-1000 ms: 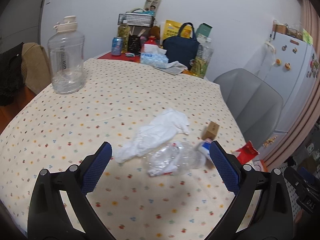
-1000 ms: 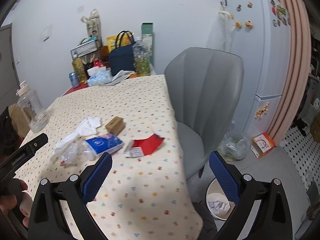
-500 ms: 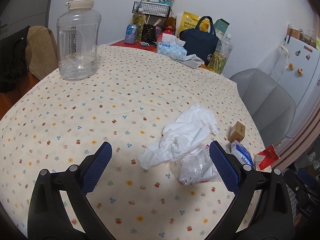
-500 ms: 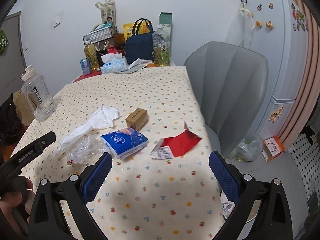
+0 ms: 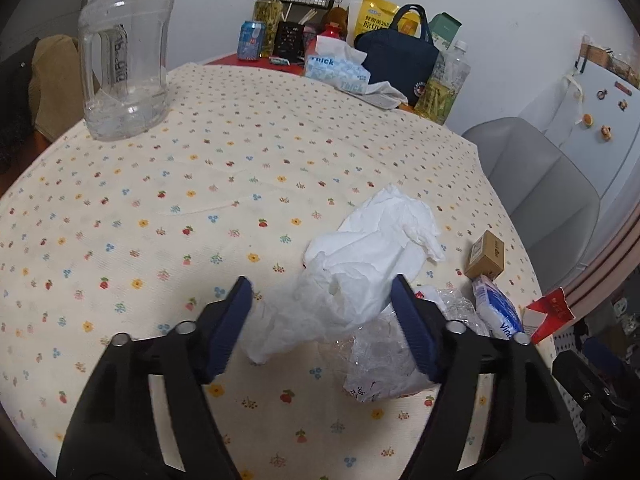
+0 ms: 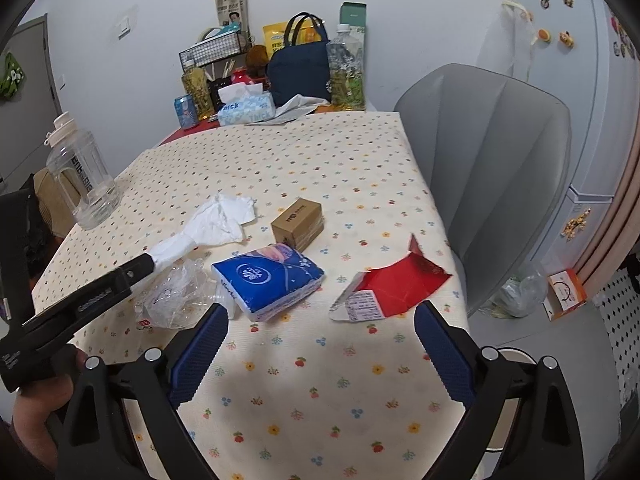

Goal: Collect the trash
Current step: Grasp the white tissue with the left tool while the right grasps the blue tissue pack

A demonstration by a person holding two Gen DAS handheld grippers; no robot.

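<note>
The left gripper has advanced and narrowed; its parted fingers now flank the crumpled tissue; right gripper open.

white tissue straddled by parted left gripper, crumpled plastic alongside, water jug placed at table's far-left edge

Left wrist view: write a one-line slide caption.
Open left gripper straddles crumpled white tissue on the floral tablecloth.
</note>
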